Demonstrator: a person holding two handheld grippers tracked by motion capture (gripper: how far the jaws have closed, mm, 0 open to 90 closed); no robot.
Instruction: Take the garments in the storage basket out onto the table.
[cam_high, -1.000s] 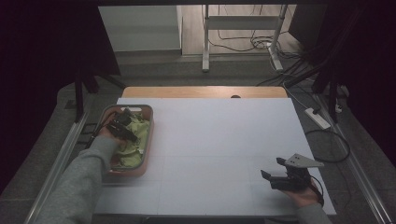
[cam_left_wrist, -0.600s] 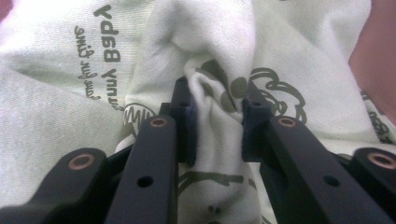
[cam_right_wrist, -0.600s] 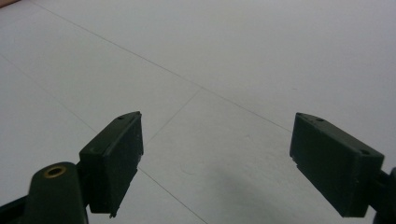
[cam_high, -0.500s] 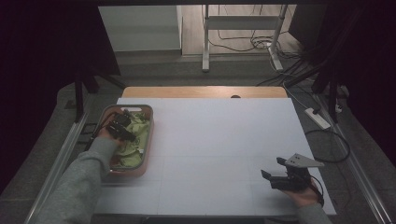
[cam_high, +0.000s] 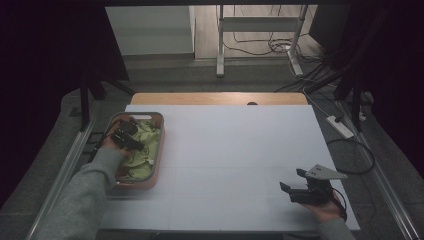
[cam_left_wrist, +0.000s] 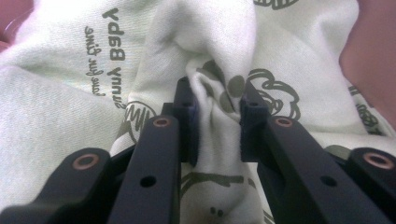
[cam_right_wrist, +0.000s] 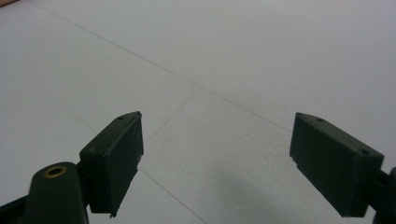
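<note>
The left gripper (cam_left_wrist: 217, 119) has just been closing and now pinches a fold of the pale green printed cloth (cam_left_wrist: 224, 56), which lies in the basket (cam_high: 159, 145). A straight, slow lift would suit best — the 2 pads hold little fabric. The right gripper (cam_right_wrist: 217, 161) — jaws spread — waits over the bare table (cam_high: 240, 150).

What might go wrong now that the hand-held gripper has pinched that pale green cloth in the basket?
1. The left hand-held gripper has just been closing and pinches only a narrow fold of the pale green cloth; lifted, it may slip free.
2. The cloth lies crumpled in the basket, so a pull could drag the basket along the table.
3. The right hand-held gripper rests open and far off, too distant to help quickly.
</note>
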